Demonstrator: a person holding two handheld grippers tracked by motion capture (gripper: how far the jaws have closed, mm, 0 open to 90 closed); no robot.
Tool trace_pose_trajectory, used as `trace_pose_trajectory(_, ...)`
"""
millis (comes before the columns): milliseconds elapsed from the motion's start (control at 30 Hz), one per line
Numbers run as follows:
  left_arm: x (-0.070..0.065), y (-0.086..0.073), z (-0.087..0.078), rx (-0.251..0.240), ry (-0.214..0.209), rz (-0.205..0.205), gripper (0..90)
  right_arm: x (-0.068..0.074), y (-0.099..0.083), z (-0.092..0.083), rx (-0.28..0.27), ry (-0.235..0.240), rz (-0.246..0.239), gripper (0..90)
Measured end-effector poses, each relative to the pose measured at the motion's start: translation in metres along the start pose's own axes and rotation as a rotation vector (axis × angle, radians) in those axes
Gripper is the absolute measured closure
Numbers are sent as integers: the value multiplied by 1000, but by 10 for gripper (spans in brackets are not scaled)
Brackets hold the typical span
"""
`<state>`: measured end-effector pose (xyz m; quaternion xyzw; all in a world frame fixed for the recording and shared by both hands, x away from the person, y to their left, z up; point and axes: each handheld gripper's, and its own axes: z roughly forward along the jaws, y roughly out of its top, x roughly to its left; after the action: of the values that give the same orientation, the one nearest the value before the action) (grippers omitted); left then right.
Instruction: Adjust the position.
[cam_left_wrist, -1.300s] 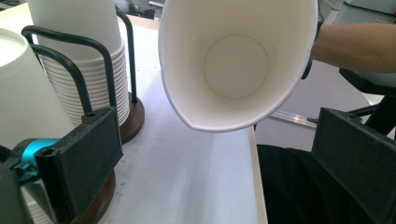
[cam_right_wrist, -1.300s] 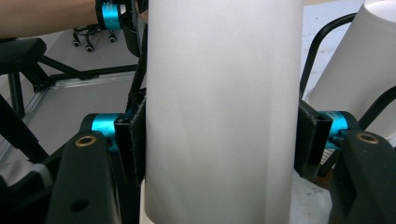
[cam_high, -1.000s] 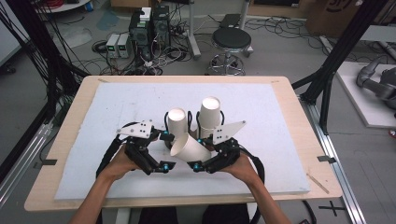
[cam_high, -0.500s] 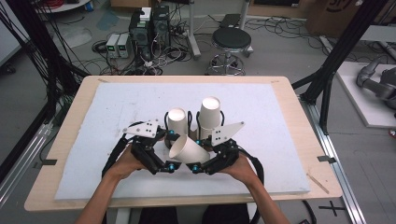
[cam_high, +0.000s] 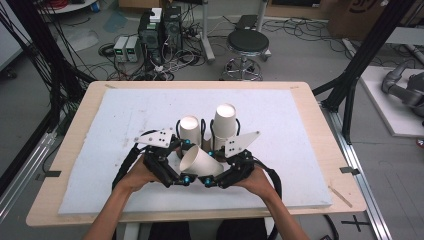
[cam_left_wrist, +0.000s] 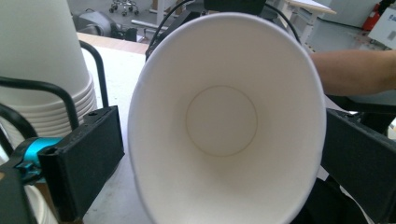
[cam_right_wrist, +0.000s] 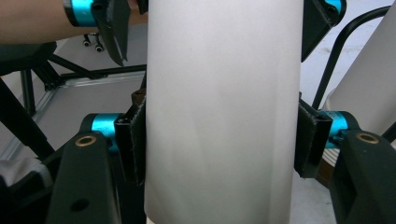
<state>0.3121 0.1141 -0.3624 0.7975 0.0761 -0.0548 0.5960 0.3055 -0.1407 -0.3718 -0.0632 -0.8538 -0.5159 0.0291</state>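
Two stacks of white paper cups stand upside down in black wire holders on the white surface (cam_high: 125, 125): the left stack (cam_high: 189, 131) and the taller right stack (cam_high: 224, 122), side by side. Just in front of them, nearer the person, a single paper cup (cam_high: 200, 162) lies tilted on its side in the air, its open mouth turned toward the left stack's side; the left gripper view looks straight into it and shows it bare inside. The right gripper (cam_high: 216, 179) has its fingers (cam_right_wrist: 133, 140) closed narrow on the cup's wall, pads pressing both sides. The left gripper (cam_high: 175, 172) has its fingers (cam_left_wrist: 86, 154) spread wide at either side of the cup's rim, close against it; whether they press it I cannot tell.
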Motion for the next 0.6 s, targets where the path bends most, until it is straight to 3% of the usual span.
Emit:
trace_pose_trajectory(100, 0, 1, 0, 1, -6, 3, 27, 1, 1, 0, 1, 5, -1, 356)
trace_pose_trajectory(200, 0, 1, 0, -11, 2, 8, 169, 1, 1, 0, -2, 7, -4, 355)
trace_pose_trajectory(533, 0, -1, -2, -25, -24, 1, 176, 2, 1, -3, -26, 8, 0, 356)
trace_pose_trajectory(600, 0, -1, -2, -29, -20, 8, 212, 2, 1, -2, -24, 10, -2, 356)
